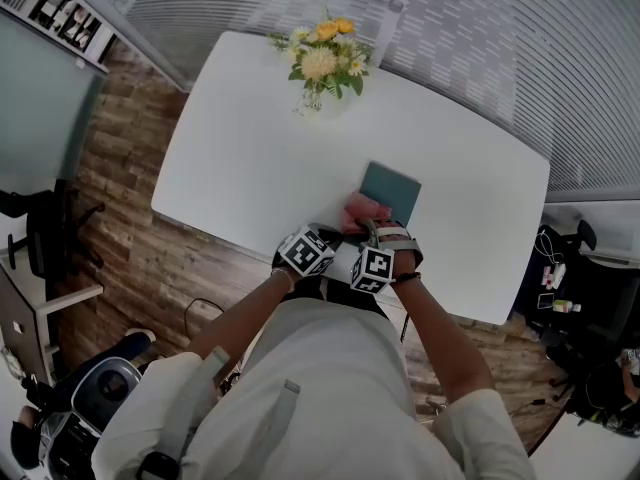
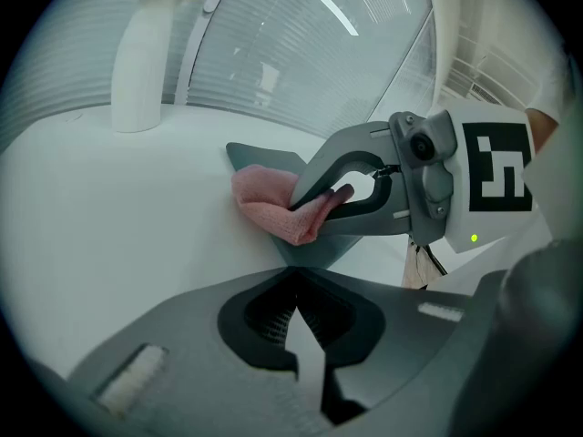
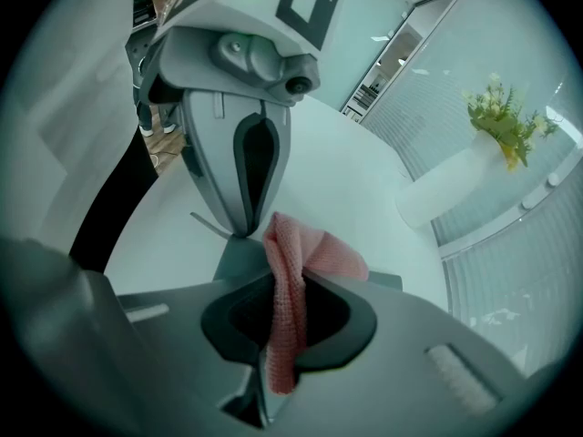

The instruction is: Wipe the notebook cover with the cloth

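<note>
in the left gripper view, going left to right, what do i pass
white vase → pink cloth → right hand-held gripper, clamped on that cloth → its marker cube. The notebook lies under the cloth and gripper, so it has no clear place in the order.

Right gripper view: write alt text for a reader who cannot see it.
The right gripper is shut on a pink cloth draped onto a teal notebook on a white table. The left gripper, jaws together, stands at the notebook's corner.

White table (image 1: 250, 158) on wooden floor (image 1: 130, 203)
</note>
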The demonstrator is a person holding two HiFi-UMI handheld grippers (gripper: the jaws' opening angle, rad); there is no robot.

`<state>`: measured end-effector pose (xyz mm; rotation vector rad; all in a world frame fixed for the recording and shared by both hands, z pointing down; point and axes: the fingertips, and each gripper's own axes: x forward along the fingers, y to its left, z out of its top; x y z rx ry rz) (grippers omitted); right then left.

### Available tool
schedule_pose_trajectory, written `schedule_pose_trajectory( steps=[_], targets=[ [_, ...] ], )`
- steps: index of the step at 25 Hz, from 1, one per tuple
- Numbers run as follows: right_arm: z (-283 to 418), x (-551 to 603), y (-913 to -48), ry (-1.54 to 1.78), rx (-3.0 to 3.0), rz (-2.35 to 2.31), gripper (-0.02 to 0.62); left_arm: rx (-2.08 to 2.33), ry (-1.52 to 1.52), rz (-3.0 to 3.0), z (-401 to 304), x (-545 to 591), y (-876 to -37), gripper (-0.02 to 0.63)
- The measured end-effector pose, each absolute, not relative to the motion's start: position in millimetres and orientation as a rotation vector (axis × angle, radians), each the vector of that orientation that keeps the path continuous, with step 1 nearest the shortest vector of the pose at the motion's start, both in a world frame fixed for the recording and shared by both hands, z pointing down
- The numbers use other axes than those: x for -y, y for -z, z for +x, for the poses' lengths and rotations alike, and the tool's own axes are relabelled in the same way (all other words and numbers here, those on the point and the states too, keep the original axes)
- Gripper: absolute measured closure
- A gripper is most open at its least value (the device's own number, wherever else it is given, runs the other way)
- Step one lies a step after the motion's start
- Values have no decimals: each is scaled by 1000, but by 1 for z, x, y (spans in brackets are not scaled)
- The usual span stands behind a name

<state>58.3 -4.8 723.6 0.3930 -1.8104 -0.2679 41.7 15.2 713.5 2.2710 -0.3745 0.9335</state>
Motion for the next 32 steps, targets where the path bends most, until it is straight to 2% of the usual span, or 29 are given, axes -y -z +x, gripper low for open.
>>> schedule_pose_trajectory(
  steps=[22,32],
  targets=[
    [39,-41,-725,261,1856,283,561,379,-941,2268,41,-15,-714,606],
    [70,11,-689,369,1801,405,558,375,-938,2262,41,-16,-713,606]
  ],
)
